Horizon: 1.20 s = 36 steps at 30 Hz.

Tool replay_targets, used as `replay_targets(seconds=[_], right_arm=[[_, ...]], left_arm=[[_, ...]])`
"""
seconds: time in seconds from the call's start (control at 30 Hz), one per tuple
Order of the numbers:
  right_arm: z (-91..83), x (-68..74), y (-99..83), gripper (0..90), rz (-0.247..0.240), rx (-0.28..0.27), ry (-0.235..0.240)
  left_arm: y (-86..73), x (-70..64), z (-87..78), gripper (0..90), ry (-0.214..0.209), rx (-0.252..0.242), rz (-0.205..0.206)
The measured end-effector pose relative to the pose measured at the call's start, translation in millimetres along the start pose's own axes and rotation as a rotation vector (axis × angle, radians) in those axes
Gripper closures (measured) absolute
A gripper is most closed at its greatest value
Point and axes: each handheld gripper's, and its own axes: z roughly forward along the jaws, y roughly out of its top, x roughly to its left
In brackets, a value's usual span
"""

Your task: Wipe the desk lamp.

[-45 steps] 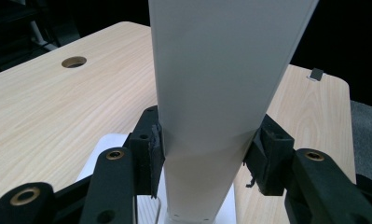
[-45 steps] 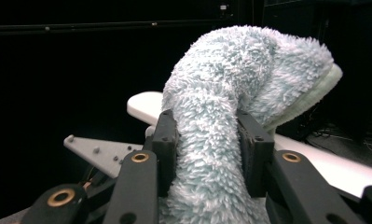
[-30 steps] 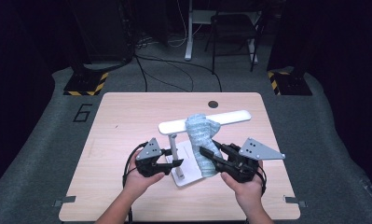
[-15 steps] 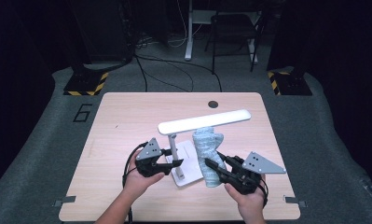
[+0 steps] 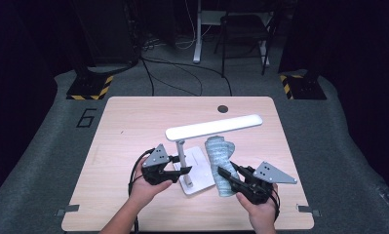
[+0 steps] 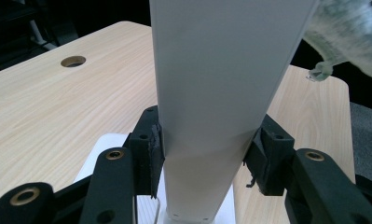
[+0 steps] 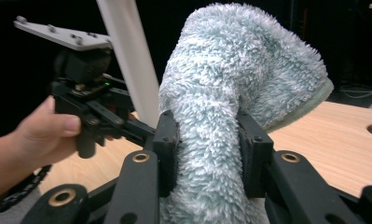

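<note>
wiping step: left gripper (image 5: 182, 170) clamps the white desk lamp's upright post (image 5: 181, 152); right gripper (image 5: 226, 174) pinches a fluffy pale-blue cloth (image 5: 220, 158) beside the base. next, probably raise cloth onto the lamp arm.

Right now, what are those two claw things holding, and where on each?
The left gripper clamps the lamp by its upright stem, just above the base. The right gripper pinches the fluffy cloth near its lower end.
</note>
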Motion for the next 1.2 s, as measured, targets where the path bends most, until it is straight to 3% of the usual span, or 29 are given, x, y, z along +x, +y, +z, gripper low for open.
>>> replay_targets(seconds=[0.1,0.23,0.37,0.57,0.7,0.77,0.93,1.2], right_arm=[[2.6,-5.2,-5.7,65.3,-0.007,0.020,-0.029],[7.5,-13.3,-17.4,64.9,0.024,0.060,-0.058],[14.2,-22.5,-31.1,64.5,0.005,0.106,-0.109],[21.2,-33.1,-46.7,64.2,0.050,0.154,-0.124],[24.5,-40.9,-56.5,64.1,0.043,0.197,-0.154],[24.9,-45.6,-60.5,64.0,0.062,0.221,-0.172],[20.4,-58.9,-66.0,63.8,0.121,0.222,-0.197],[21.7,-73.4,-72.7,63.6,0.053,0.287,-0.294]], left_arm=[[-0.1,0.0,0.0,52.1,0.000,-0.001,0.000],[-0.5,0.0,-0.1,52.0,0.001,-0.003,-0.004],[-1.2,0.8,-0.3,51.8,-0.013,-0.007,-0.014],[-1.4,1.1,-0.4,51.6,-0.015,-0.005,-0.012],[-1.4,-0.2,0.1,51.6,-0.006,-0.011,-0.020],[-1.2,0.1,-0.1,51.6,-0.006,-0.010,-0.015],[-0.9,0.2,-1.0,51.5,-0.002,-0.001,-0.011],[-0.7,-0.3,-1.2,51.4,-0.002,0.002,-0.011]])
